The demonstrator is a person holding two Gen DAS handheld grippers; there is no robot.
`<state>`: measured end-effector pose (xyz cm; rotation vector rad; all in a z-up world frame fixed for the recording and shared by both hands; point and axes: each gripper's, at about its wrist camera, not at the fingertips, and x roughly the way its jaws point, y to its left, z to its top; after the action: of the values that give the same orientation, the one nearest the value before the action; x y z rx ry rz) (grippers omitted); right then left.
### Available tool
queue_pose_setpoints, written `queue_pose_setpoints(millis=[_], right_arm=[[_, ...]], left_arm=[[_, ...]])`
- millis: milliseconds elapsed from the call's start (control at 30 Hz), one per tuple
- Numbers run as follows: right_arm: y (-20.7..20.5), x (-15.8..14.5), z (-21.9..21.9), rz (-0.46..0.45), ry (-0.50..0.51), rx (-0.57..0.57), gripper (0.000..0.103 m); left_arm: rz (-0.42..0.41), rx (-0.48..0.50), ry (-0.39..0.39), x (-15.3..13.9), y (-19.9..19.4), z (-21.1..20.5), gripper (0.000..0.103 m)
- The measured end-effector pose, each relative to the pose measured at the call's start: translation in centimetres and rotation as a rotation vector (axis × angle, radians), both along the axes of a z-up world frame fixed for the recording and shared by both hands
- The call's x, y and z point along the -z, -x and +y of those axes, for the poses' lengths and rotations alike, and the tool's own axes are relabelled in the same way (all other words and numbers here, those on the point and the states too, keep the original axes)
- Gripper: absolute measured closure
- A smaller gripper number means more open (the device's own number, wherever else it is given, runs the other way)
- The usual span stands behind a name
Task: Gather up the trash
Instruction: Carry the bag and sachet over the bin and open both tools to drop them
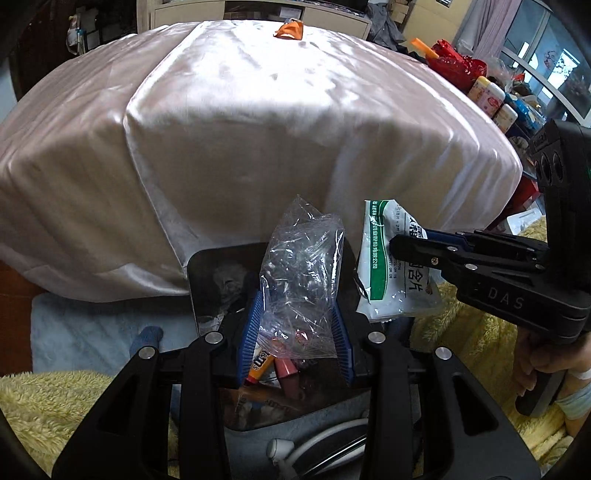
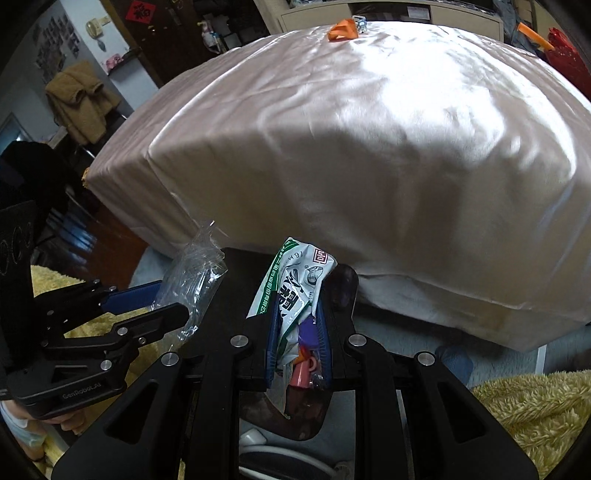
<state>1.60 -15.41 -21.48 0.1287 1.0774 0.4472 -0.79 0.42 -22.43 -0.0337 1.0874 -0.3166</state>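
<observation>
Left wrist view:
left tongs (image 1: pixel 295 332): pinching clear plastic bag (image 1: pixel 301 273), held above black bin (image 1: pixel 201 280)
right tongs (image 1: pixel 402 245): pinching white-green wrapper (image 1: pixel 384 258), just right of bag
orange scrap (image 1: pixel 290 30): far edge of bed (image 1: pixel 258 129)

Right wrist view:
right tongs (image 2: pixel 297 343): pressed on wrapper (image 2: pixel 295 284), over bin (image 2: pixel 240 273)
left tongs (image 2: pixel 162 299): gripping bag (image 2: pixel 192 284), beside wrapper
orange scrap (image 2: pixel 343 31): on bed (image 2: pixel 369 147)

A lived-in bedroom at home. A bed (image 2: pixel 369 155) under a shiny pale sheet fills the view; a brown coat (image 2: pixel 79 103) hangs at ten o'clock beside photos (image 2: pixel 55 48) on the wall, and snack jars (image 1: pixel 487 98) crowd a shelf at two o'clock.
</observation>
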Motion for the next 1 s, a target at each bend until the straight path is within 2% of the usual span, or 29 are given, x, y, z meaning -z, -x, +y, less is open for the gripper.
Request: queue_pose_setpoints(millis=[100,433,533,567,700,767,833,1000], right_arm=[[-0.3,0.9,0.2,0.029,0.004,-0.004,0.082],[-1.0,3.2,1.5,0.095,0.056,-0.022,0.078],[-1.1,3.3,1.7,0.104,0.061,-0.027,0.067],[-1.2,3.4,2.1,0.107,0.062,-0.027,0.058],[-1.3,3.5,2.6,0.111,0.052,-0.025,0.046],[-1.4,3.5,2.4,0.108,0.051,-0.015,0.042],[-1.5,3.5,1.9,0.109,0.044,0.001,0.035],[-1.6,3.4,1.0,0.103,0.030,0.037,0.023]], left_arm=[[0.020,-0.003,-0.033,1.3,0.0,0.1,0.068],[0.135,0.022,-0.042,4.1,-0.5,0.0,0.066],[0.149,0.018,-0.039,4.4,-0.5,0.2,0.064],[0.153,0.016,-0.036,4.4,-0.5,0.3,0.064],[0.162,0.008,-0.029,4.5,-0.5,0.6,0.062],[0.165,0.004,-0.027,4.5,-0.4,0.6,0.057],[0.165,-0.003,-0.031,4.3,-0.5,0.5,0.045],[0.157,-0.024,-0.043,4.1,-0.6,0.8,0.031]])
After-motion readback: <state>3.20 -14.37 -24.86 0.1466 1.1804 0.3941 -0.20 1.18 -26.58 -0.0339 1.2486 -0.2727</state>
